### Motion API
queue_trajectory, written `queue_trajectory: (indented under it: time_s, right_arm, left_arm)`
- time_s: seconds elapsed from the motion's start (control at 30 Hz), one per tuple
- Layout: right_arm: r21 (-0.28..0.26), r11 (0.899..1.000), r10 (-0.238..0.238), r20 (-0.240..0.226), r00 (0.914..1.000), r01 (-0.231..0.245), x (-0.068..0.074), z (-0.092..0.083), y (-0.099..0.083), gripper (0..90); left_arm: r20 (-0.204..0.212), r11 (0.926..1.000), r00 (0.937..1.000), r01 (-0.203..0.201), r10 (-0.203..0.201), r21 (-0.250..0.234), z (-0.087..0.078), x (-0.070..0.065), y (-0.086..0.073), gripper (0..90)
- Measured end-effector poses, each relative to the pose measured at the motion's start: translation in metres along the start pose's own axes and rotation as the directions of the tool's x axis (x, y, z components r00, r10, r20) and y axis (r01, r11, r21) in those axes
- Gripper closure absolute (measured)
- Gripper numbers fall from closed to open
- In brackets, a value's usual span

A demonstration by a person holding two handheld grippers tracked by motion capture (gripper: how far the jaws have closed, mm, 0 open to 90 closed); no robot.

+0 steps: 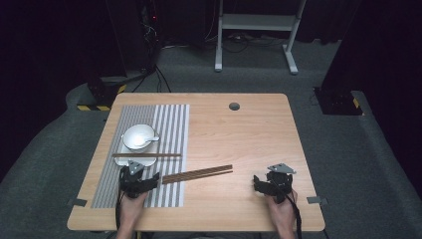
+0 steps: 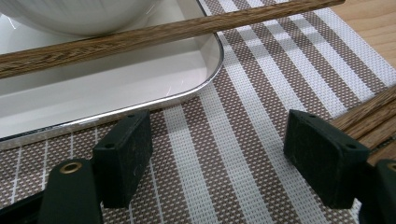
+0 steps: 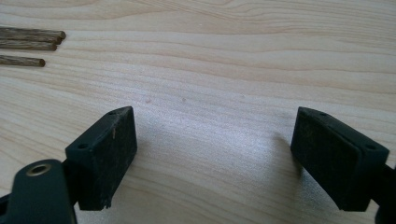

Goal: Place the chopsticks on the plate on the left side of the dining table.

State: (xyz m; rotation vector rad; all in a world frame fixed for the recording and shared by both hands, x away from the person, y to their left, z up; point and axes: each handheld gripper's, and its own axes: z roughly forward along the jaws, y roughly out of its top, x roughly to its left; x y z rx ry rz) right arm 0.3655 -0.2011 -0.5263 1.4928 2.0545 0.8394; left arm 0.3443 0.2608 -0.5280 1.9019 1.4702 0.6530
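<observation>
Place setting part done, by the look of it. One pair of chopsticks (image 1: 147,155) laid across white tray (image 1: 124,160) on striped mat (image 1: 171,124); white bowl (image 1: 138,137) on tray, with what looks like a spoon in it. Loose chopsticks (image 1: 197,174) left lying half on mat, half on bare surface (image 1: 249,129), just beside left tongs (image 1: 149,180). Left tongs wide, nothing between pads, low over mat near tray corner. Right tongs (image 1: 261,183) wide, empty, over bare wood. Loose sticks probably next.
</observation>
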Motion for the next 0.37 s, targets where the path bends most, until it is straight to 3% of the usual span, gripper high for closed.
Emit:
queue_trajectory:
  time_s: [0.37]
  right_arm:
    - [0.007, 1.000, 0.005, -0.003, 1.0000, -0.005, 0.0016, 0.0010, 0.0007, 10.4]
  left_arm:
    - [-0.004, 1.0000, 1.0000, 0.001, -0.001, 0.000, -0.0001, -0.0005, -0.0002, 23.6]
